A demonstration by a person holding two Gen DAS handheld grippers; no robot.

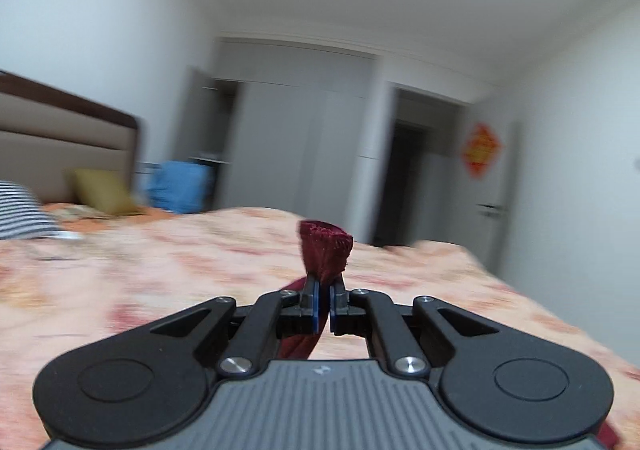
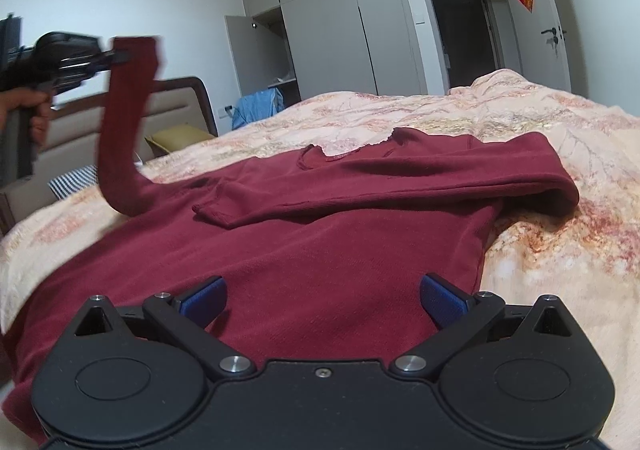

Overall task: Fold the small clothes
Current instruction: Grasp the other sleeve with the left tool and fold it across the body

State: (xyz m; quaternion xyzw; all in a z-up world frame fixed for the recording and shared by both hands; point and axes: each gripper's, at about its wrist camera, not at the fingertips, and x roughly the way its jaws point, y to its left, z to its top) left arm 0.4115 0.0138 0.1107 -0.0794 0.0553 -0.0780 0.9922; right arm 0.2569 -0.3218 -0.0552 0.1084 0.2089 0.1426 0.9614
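Observation:
A dark red long-sleeved top (image 2: pixel 320 250) lies flat on the floral bedspread (image 2: pixel 560 153). Its right sleeve (image 2: pixel 400 185) is folded across the chest. My left gripper (image 1: pixel 324 288) is shut on the cuff (image 1: pixel 326 246) of the other sleeve. In the right wrist view the left gripper (image 2: pixel 120 57) holds that sleeve (image 2: pixel 128 121) lifted high above the bed at the left, with a hand on its handle. My right gripper (image 2: pixel 322 300) stands open low over the top's lower part, with nothing between its blue pads (image 2: pixel 444 300).
A headboard (image 2: pixel 176 101), a striped pillow (image 2: pixel 72 179) and an olive cushion (image 2: pixel 180 137) are at the bed's left end. Grey wardrobes (image 2: pixel 340 17) with one open door, a blue cloth (image 2: pixel 256 103) and a dark doorway (image 2: pixel 460 29) stand beyond the bed.

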